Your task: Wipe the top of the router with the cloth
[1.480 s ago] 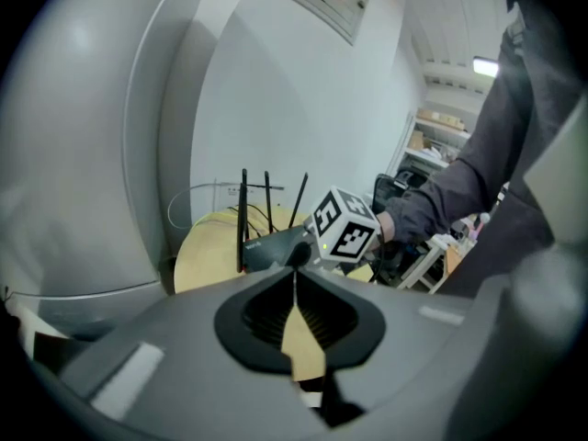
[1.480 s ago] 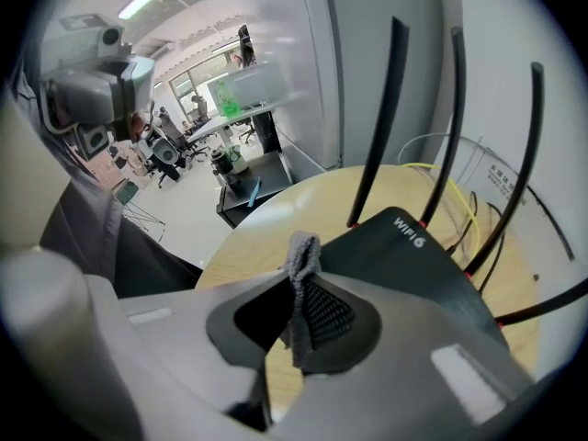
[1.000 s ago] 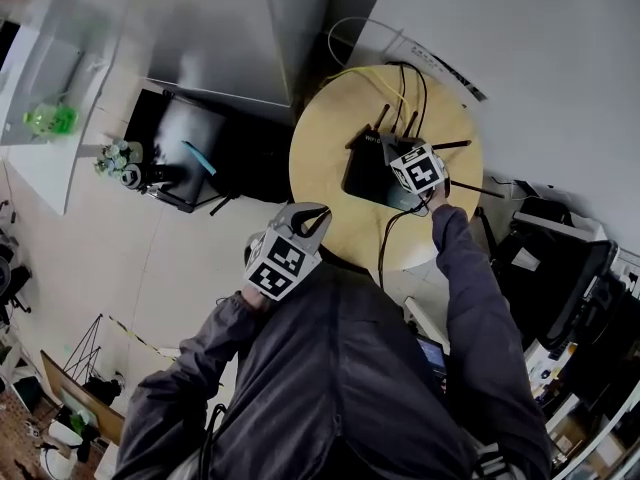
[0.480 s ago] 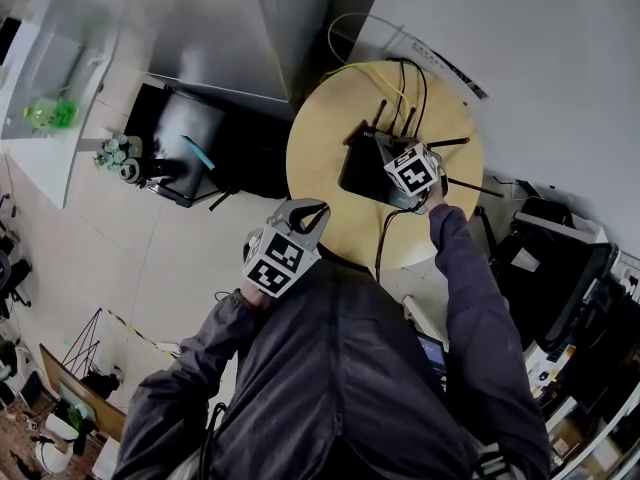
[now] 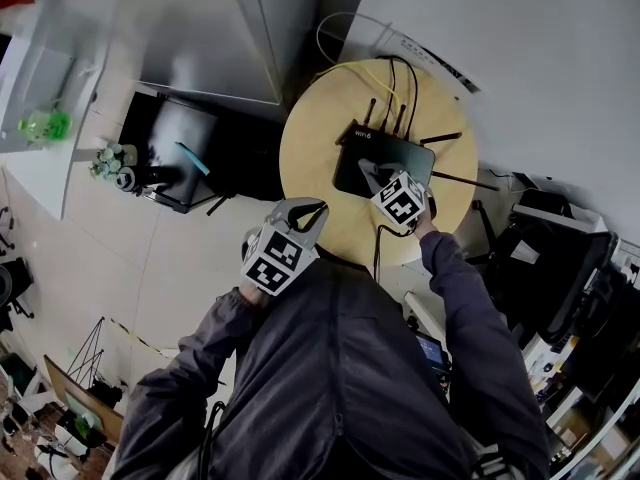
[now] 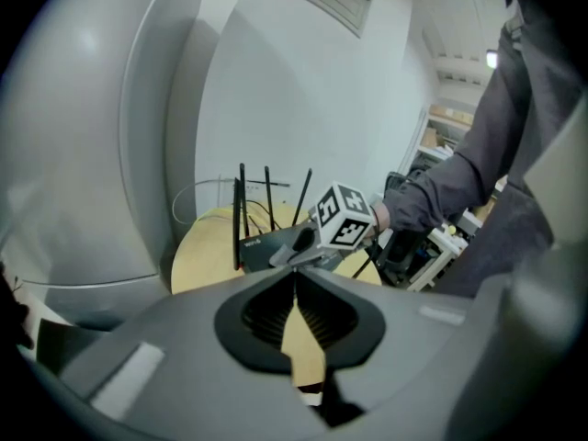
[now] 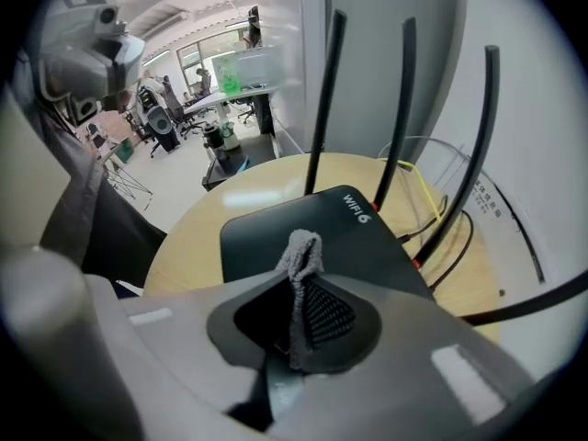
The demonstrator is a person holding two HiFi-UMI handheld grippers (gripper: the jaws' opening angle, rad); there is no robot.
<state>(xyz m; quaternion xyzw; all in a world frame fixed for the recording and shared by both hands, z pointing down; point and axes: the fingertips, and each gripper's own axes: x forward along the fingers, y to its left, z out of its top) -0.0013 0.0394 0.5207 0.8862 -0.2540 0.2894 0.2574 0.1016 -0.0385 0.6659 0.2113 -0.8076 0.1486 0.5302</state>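
The black router (image 5: 392,157) with several upright antennas lies on a round wooden table (image 5: 310,153). My right gripper (image 5: 380,181) hovers over the router's near edge, shut on a small grey cloth (image 7: 300,255) that sticks up between its jaws. In the right gripper view the router (image 7: 317,228) top spreads just beyond the cloth. My left gripper (image 5: 310,212) stays off the table's near left edge, shut with nothing in it. From the left gripper view, the router (image 6: 265,243) and the right gripper (image 6: 287,254) sit ahead of the left gripper (image 6: 295,280).
Yellow and black cables (image 5: 392,76) run off the table's far side. A black cable (image 5: 382,243) hangs over the near edge. A dark cabinet (image 5: 185,148) stands on the floor to the left, a large grey unit (image 5: 210,28) behind it. Dark equipment (image 5: 545,258) crowds the right.
My right gripper has drawn back with the cloth from the router's right part toward its near edge, uncovering more of the top. The left gripper has hardly moved.
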